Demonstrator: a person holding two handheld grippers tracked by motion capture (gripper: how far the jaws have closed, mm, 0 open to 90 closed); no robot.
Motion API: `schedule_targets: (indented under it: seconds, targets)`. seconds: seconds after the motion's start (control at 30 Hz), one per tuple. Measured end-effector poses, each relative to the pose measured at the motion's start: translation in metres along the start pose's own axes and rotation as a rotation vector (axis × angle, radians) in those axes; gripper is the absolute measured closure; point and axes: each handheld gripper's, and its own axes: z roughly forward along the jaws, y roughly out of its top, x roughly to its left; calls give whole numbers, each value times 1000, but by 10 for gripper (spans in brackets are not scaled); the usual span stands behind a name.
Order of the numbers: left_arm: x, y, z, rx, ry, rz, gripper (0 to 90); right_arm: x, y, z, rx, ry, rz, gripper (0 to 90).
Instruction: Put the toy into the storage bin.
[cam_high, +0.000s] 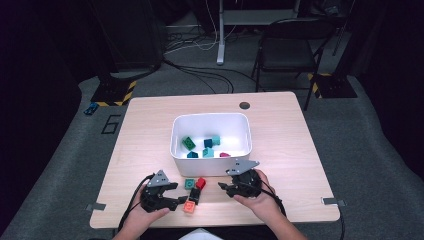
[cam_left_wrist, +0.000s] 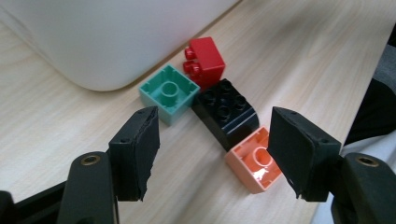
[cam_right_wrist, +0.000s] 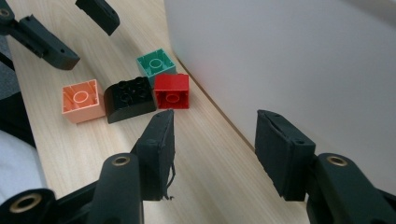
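Bricks are what I am working with: four toy bricks clustered on the wooden table, just in front of the near wall of the white bin. A green brick and a red brick lie nearest the bin; the black brick touches both, and the salmon brick sits nearest me.

My left gripper stands wide open, holding nothing. Its jaws straddle the near end of the cluster, one pad right beside the salmon brick, the black brick just beyond the gap.

My right gripper is half open and empty, low over bare table to the right of the cluster, beside the bin wall.

I judge the risk is crowding: closing the left jaws now could catch a corner of the salmon brick alone, or shove the touching bricks apart.
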Motion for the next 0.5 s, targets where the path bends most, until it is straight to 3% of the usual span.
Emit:
schedule_targets:
  seconds: [0.3,0.5]
  targets:
    - [-14,-2,14,18,-40,10,324,-1,-6,3,-10,9,14,472]
    - [-19,-3,21,18,-44,5,315,-1,-9,3,-14,10,22,472]
